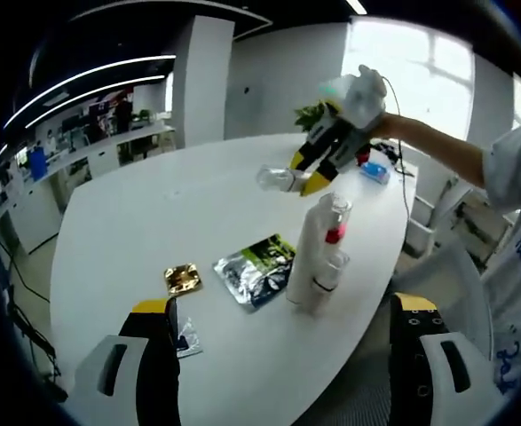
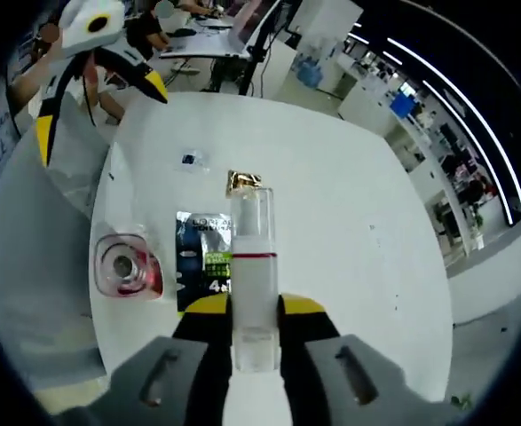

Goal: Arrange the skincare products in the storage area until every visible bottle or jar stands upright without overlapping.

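Right hand-held gripper (image 2: 255, 333) clamped on a clear bottle (image 2: 253, 266), raised above the white table (image 2: 331, 195).
Left hand-held gripper (image 1: 282, 342), jaws apart, holds nothing; upright bottles (image 1: 318, 257), a silver sachet (image 1: 256, 269) and a gold sachet (image 1: 182, 279) rest on the table.

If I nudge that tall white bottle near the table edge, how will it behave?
The tall white bottle looks slender and narrow-based, so probably tippy. It stands against a smaller bottle close to the table edge, so a push could topple both. Its smooth surface may be slippery.
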